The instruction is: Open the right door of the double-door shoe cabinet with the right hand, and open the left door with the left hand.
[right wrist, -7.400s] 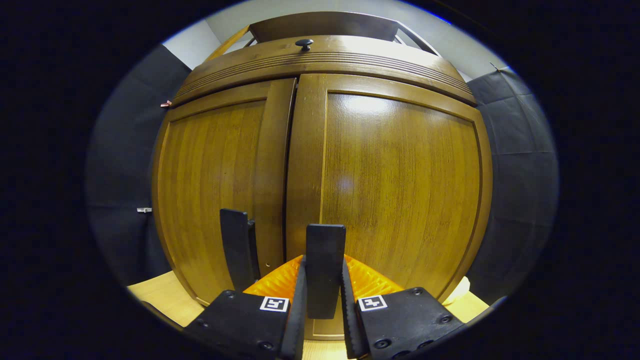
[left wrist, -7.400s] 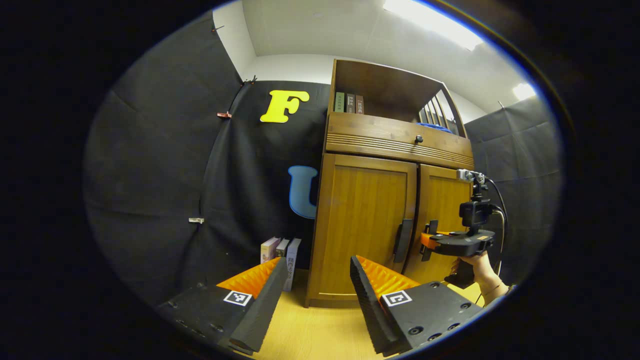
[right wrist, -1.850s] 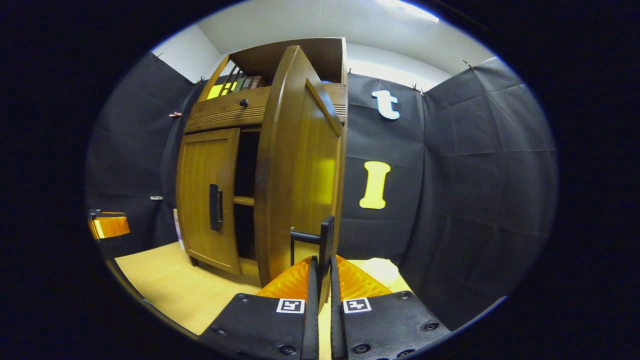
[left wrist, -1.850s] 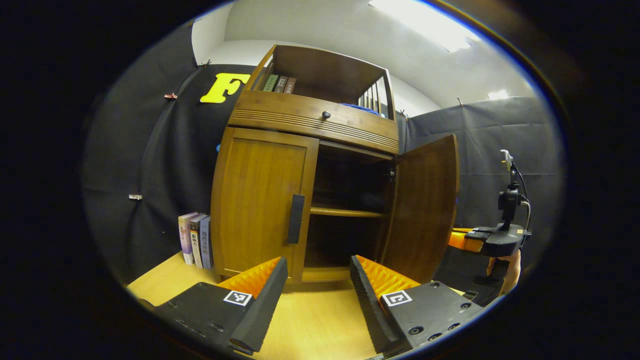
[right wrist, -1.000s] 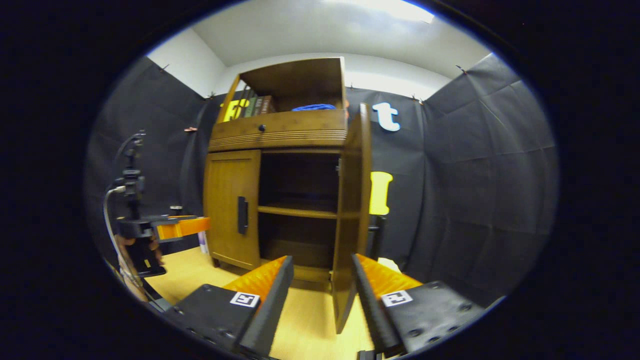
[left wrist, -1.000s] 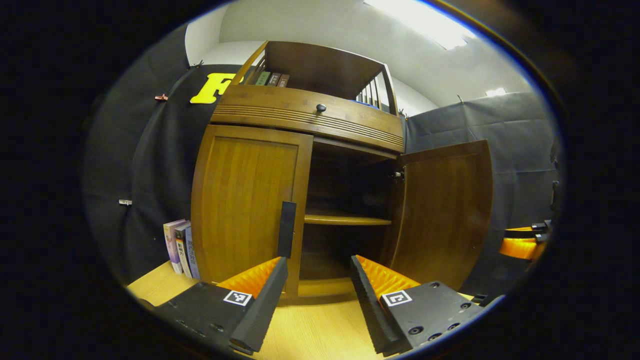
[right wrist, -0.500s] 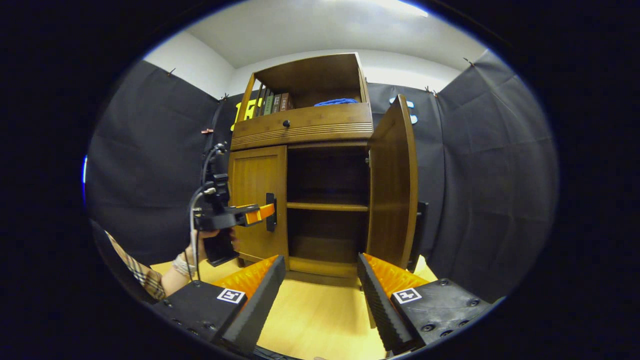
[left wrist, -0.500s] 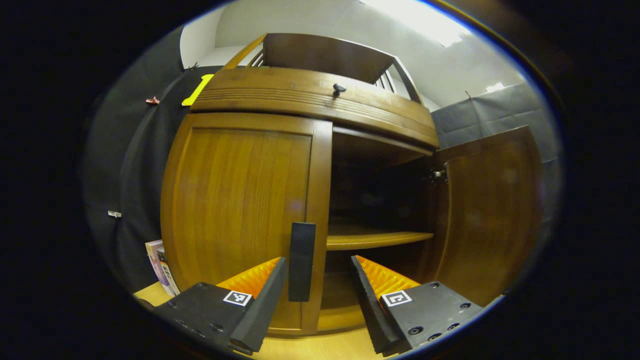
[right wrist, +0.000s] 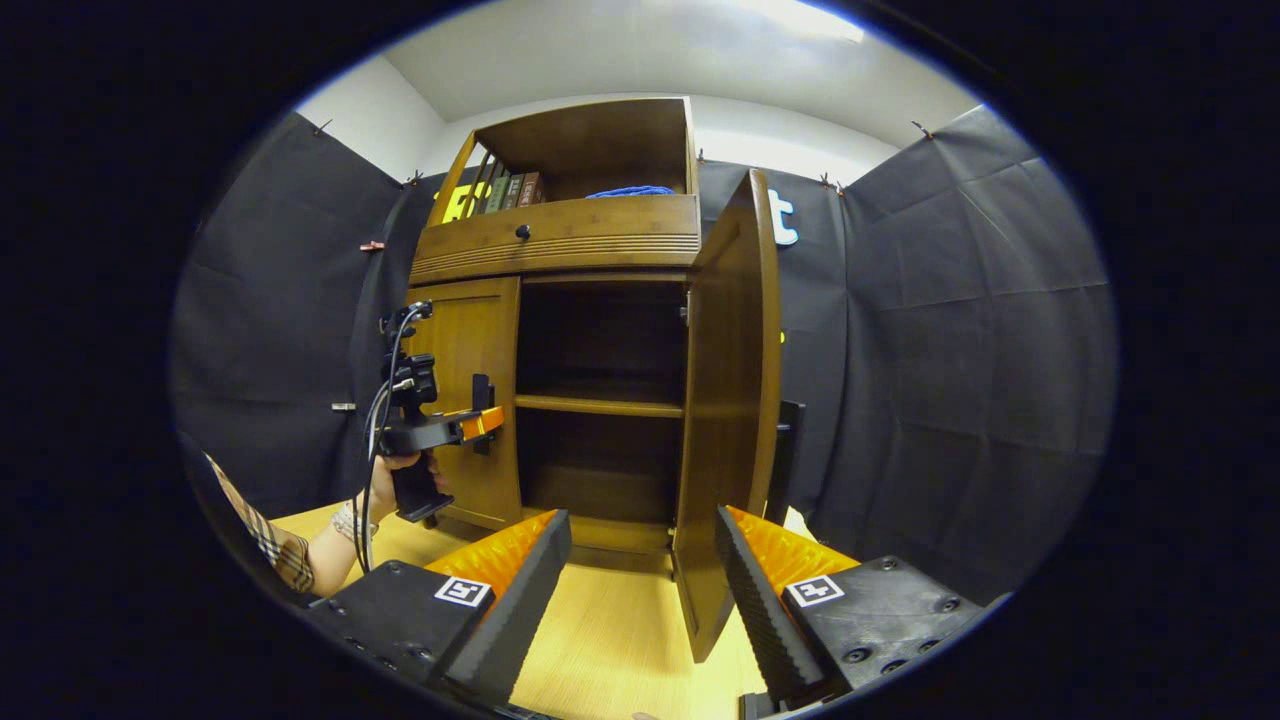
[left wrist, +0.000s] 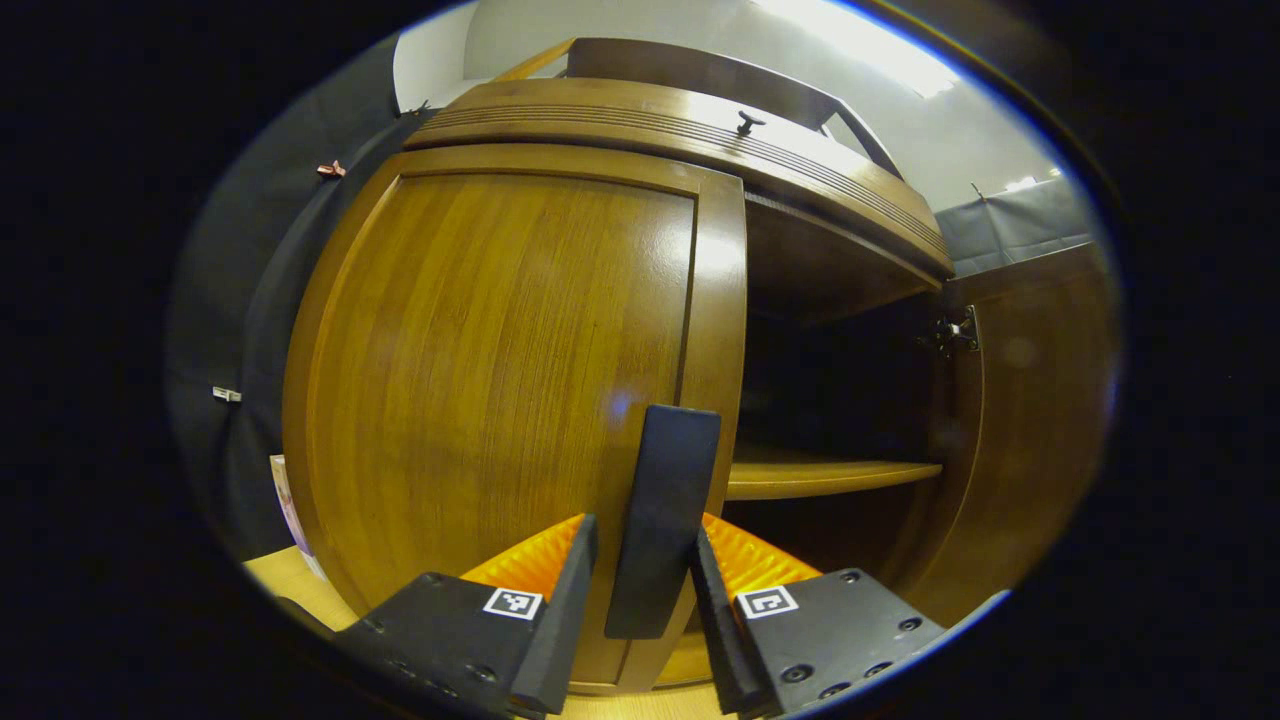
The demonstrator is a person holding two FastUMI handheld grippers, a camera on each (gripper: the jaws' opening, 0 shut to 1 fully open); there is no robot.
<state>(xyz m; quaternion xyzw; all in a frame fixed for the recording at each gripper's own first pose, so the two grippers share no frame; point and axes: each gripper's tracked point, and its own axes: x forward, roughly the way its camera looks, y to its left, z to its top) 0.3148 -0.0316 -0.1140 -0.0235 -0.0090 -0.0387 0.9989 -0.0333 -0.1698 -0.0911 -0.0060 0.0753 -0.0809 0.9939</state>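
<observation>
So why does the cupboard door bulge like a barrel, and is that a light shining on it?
Left gripper view: the fisheye lens bows the left door, and a pale sheen runs down its edge. Right gripper view: the cabinet sits farther off and looks straighter; its inside is in deep shadow, and a bright ceiling light glares at the top.

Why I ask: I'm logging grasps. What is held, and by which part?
The left gripper brackets the closed wooden left door's dark bar handle at its lower end; contact unclear. The right gripper holds nothing.
</observation>
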